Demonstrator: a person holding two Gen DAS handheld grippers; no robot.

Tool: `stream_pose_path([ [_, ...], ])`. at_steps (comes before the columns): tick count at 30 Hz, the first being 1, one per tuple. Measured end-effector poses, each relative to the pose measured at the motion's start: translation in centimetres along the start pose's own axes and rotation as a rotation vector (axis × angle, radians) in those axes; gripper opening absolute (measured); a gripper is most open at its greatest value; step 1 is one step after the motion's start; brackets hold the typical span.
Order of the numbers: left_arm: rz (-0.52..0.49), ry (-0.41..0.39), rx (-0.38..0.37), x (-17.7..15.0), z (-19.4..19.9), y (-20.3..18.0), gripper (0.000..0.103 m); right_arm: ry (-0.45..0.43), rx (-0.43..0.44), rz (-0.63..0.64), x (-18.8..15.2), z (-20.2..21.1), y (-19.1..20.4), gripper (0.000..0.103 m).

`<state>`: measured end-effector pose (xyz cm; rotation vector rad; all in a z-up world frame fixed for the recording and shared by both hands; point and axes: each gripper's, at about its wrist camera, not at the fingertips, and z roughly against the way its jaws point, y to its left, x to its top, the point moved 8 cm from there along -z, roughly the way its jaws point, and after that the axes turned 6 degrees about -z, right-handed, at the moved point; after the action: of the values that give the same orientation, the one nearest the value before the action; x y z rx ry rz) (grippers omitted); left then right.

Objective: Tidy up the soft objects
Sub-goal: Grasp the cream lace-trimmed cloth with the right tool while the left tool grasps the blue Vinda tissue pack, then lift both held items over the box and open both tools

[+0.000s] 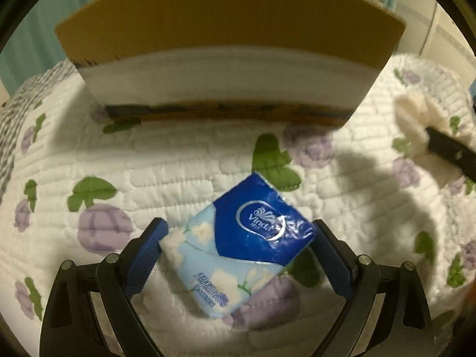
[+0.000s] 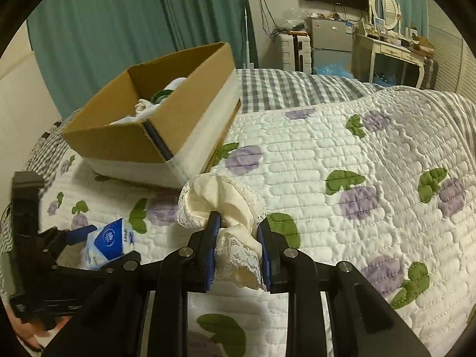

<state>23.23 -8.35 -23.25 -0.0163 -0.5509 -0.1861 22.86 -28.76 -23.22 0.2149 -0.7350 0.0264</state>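
Observation:
A blue Vinda tissue pack (image 1: 241,247) sits between the fingers of my left gripper (image 1: 238,238), which is shut on it just above the quilt; it also shows in the right wrist view (image 2: 108,242). My right gripper (image 2: 238,235) is shut on a cream lace-trimmed cloth (image 2: 226,199) and holds it above the quilt; the cloth shows at the right in the left wrist view (image 1: 416,119). An open cardboard box (image 2: 154,119) stands on the bed behind, holding white soft items (image 2: 148,107). In the left wrist view the box's near wall (image 1: 229,44) hides its inside.
The bed carries a white quilt with purple flowers and green leaves (image 2: 342,163), over a grey checked sheet (image 2: 282,86). Teal curtains (image 2: 119,23) hang behind the box. A small fridge (image 2: 330,38) and a dressing table (image 2: 392,50) stand at the far wall.

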Motion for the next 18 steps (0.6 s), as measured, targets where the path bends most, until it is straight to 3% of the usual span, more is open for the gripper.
stream_pose_path([
  [3,-0.007,0.009,0.006,-0.3,-0.7,0.0,0.094,0.001,-0.007,0.005,-0.1,0.0,-0.1,0.023],
  [5,0.007,-0.001,-0.013,-0.3,-0.6,0.2,0.087,0.000,-0.011,0.018,-0.2,0.0,0.2,0.023],
  [8,0.028,-0.025,-0.036,-0.5,0.2,1.0,0.087,-0.002,-0.013,0.040,-0.6,0.2,0.6,0.023],
  [13,0.010,-0.091,-0.074,-1.6,3.4,1.5,0.086,-0.013,-0.008,0.055,-1.8,2.0,1.6,0.023],
  [18,-0.014,-0.151,-0.049,-2.3,7.5,2.2,0.086,-0.047,-0.008,0.063,-2.6,5.2,3.4,0.023],
])
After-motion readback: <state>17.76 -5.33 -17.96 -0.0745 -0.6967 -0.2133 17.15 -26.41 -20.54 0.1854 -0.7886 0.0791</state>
